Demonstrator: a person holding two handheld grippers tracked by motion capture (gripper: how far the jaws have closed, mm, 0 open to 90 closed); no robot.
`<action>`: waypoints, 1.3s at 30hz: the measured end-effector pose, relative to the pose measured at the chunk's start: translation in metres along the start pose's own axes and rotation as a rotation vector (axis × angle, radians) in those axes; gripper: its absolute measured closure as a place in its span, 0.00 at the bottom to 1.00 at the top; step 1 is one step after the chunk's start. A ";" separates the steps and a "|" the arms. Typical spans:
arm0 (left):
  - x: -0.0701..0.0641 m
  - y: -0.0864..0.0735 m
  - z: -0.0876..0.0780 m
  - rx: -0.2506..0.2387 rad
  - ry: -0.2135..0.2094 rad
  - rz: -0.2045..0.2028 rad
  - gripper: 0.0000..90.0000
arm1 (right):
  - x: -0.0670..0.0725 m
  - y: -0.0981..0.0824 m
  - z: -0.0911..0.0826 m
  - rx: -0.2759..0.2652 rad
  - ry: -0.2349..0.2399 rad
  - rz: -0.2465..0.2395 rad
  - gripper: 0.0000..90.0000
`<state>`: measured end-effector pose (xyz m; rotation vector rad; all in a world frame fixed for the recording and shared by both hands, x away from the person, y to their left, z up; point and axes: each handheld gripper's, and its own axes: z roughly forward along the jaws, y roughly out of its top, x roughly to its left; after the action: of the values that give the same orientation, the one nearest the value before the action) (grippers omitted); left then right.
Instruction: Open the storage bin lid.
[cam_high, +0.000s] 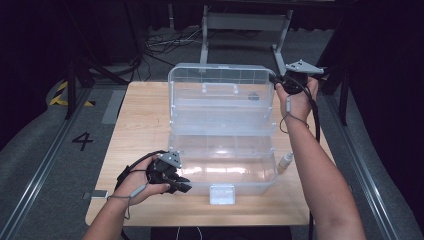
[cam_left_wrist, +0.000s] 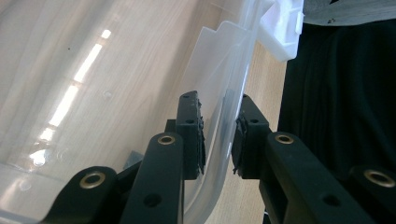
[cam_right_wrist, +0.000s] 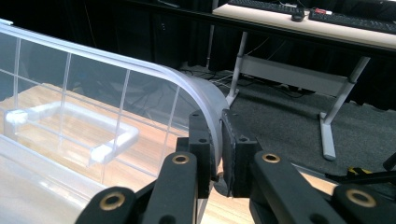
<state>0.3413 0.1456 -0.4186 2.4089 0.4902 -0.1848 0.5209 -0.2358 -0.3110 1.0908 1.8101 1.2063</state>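
A clear plastic storage box (cam_high: 225, 170) stands on the wooden table (cam_high: 140, 125) with its lid (cam_high: 220, 95) swung up and back. My left gripper (cam_high: 182, 186) is at the base's front left corner. In the left gripper view its jaws (cam_left_wrist: 218, 135) are shut on the box wall (cam_left_wrist: 219, 112), one pad on each side. My right gripper (cam_high: 276, 80) is at the lid's upper right corner. In the right gripper view it (cam_right_wrist: 219, 144) is shut on the lid's curved rim (cam_right_wrist: 205, 93). The lid's handle (cam_right_wrist: 70, 126) shows through the clear plastic.
A white latch (cam_high: 222, 194) hangs at the middle of the box's front. A small pale bottle-like thing (cam_high: 285, 162) lies by the box's right side. Beyond the table are a grey desk frame (cam_high: 245, 30), cables on the floor, and a floor mark "4" (cam_high: 82, 141).
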 end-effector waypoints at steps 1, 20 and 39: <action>0.000 0.000 0.000 0.000 0.000 0.000 0.84 | -0.001 0.000 0.001 0.000 0.002 0.000 0.93; 0.000 0.000 0.001 0.006 0.002 -0.002 0.84 | -0.006 -0.004 0.020 0.018 -0.001 -0.005 0.94; 0.001 -0.001 0.001 -0.003 -0.003 -0.001 0.84 | -0.017 -0.012 0.046 0.078 0.037 0.050 0.94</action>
<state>0.3420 0.1461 -0.4205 2.4048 0.4901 -0.1879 0.5648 -0.2379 -0.3352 1.1713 1.8819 1.2003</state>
